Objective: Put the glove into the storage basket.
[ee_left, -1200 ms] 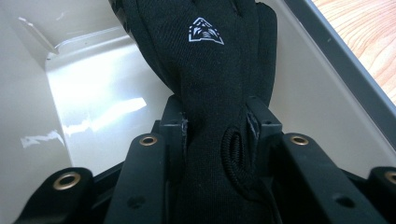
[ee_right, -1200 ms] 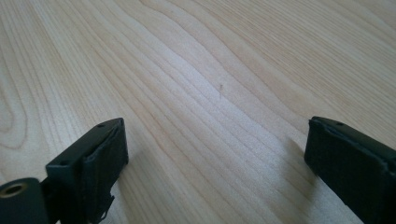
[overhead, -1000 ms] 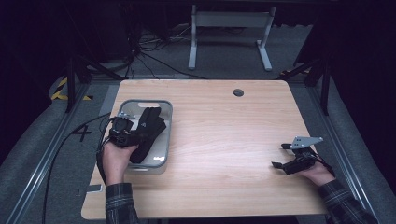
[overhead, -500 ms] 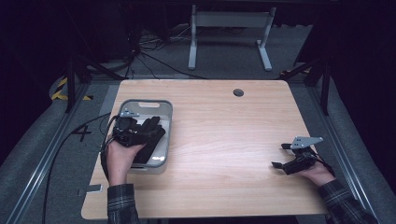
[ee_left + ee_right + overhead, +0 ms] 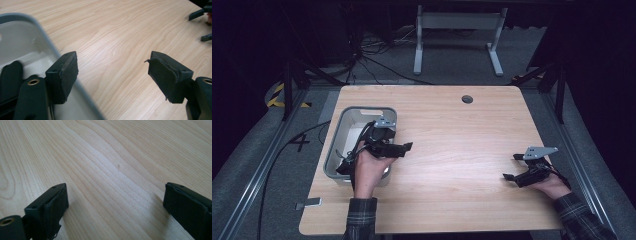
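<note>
The pale wooden table with its rounded corners carries 1 small round dark hole near its far edge. On its left part stands a grey rectangular plastic bin with a light inside; what lies at its bottom is hard to tell, since the hand covers much of it.

The left gripper is held over the bin's right rim, pointing toward the table's middle. In the left gripper view its 2 black jaws stand wide apart with nothing between them, 1 over the inside of the grey bin and 1 over the bare wood; the right gripper's jaw tips show far off at the top right.

The right gripper rests low near the table's right edge, well apart from the bin, held by the person's right hand. In the right gripper view its 2 jaws are spread wide over the wood grain, holding nothing.
</note>
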A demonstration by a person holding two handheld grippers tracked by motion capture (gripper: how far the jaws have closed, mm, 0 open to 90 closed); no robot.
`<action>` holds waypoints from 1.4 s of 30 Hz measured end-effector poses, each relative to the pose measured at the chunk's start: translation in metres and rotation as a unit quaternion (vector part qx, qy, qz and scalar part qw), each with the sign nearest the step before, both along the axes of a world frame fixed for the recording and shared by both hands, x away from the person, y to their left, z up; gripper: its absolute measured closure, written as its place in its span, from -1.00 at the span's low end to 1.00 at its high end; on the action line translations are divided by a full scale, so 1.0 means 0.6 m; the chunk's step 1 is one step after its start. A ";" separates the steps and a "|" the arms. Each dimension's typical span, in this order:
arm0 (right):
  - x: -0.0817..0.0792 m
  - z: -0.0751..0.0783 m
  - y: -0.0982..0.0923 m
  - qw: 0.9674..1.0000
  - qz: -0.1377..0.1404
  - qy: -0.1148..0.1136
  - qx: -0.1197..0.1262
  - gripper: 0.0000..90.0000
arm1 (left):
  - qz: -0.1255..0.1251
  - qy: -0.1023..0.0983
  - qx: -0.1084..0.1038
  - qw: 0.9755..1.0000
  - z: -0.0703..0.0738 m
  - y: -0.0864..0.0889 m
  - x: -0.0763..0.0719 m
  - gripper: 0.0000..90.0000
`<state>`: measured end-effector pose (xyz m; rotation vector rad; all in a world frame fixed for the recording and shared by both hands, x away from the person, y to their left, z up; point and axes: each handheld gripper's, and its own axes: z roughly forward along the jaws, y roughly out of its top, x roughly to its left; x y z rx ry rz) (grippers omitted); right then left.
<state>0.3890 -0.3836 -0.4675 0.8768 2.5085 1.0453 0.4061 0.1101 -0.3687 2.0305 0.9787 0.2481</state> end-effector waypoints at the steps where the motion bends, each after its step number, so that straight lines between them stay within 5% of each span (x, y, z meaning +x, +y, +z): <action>1: 0.000 0.000 0.000 1.000 0.000 0.000 0.000 -0.86 | 0.000 0.000 0.000 1.000 0.000 0.000 0.000 -0.46; 12: -0.001 0.000 0.000 1.000 0.002 0.001 -0.001 -0.86 | -0.047 -0.016 0.015 0.999 -0.022 -0.102 -0.026 -0.49; 22: -0.001 0.000 0.000 1.000 0.003 0.001 0.000 -0.86 | -0.080 -0.002 0.046 0.996 -0.083 -0.175 -0.046 -0.54; 31: -0.001 0.000 0.000 1.000 0.003 0.001 0.000 -0.86 | -0.097 0.011 0.076 0.992 -0.130 -0.207 -0.056 -0.59; 42: -0.002 0.000 -0.001 1.000 0.003 0.001 0.000 -0.86 | -0.109 0.013 0.117 0.987 -0.158 -0.234 -0.061 -0.64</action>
